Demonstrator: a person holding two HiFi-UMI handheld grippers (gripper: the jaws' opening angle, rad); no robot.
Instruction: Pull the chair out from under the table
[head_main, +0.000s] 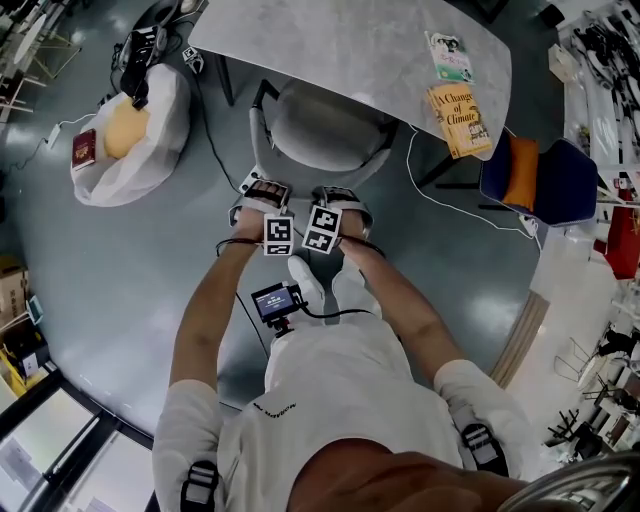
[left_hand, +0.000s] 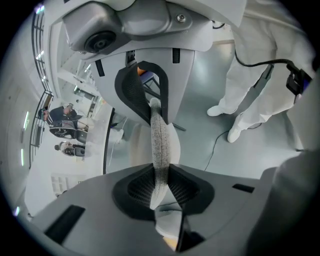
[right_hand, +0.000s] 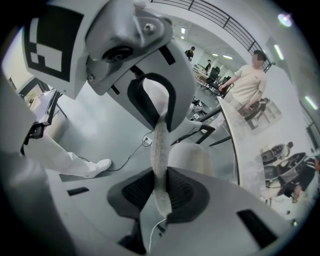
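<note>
- Nearest the camera, the person's white-clad torso fills the bottom of the head view and is cut off by the frame's lower edge. A small screen on a cable sits in front of the chest, and the white shoes show only in part between the forearms
- In the head view the two marker cubes and the bodies they sit on cover the jaws, so the grip can't be read there — the gripper views show it
- The left gripper is clamped on the thin, speckled-grey edge of the chair backrest. The edge runs straight between the ribbed pads, which press on both its faces
- The right gripper does the same: its jaws are closed onto the backrest edge, with nothing else between them
- The chair is grey with a rounded back and stands just beyond the grippers. They hold its top rim side by side, the left one on the rim's left part and the right one on its right, both pointing steeply down
- The far part of the seat is tucked under the table and hidden by the pale top — the chair's base is hard to make out
- At the table's right end lies a yellow book titled "A Change of Climate", with a smaller green-covered book just past it
- Farther out are a white beanbag at the left and a blue chair with an orange cushion at the right
</note>
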